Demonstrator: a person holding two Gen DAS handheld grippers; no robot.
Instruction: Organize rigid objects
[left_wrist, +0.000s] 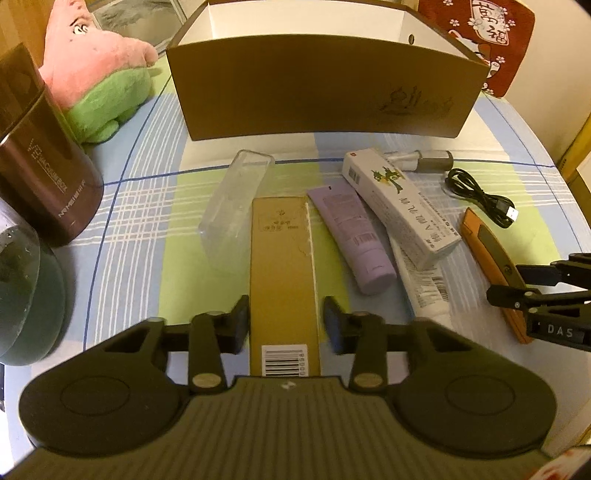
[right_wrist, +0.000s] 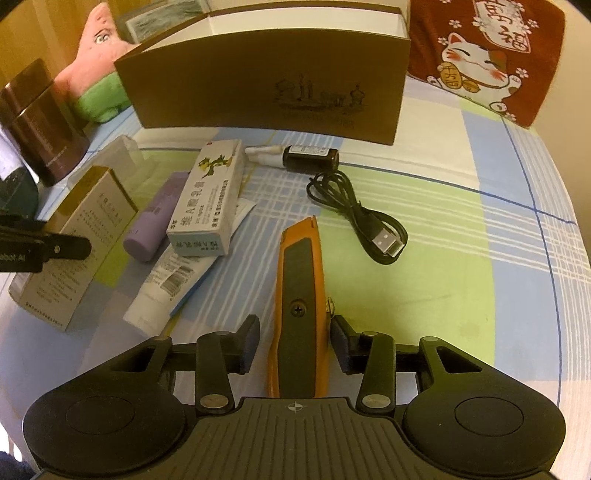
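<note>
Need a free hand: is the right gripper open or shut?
Open: the right gripper straddles the orange utility knife, gaps showing at both pads.

Orange-and-grey utility knife (right_wrist: 301, 306), lilac tube (left_wrist: 352, 240), gold box (left_wrist: 282, 273) — on a blue-green plaid cloth (right_wrist: 461, 229).

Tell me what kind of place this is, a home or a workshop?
Most likely a home, perhaps a bed or cloth-covered table: a plaid sheet underlies everything, a pink plush toy sits behind, and a lucky-cat cushion leans beside the brown storage box.
</note>
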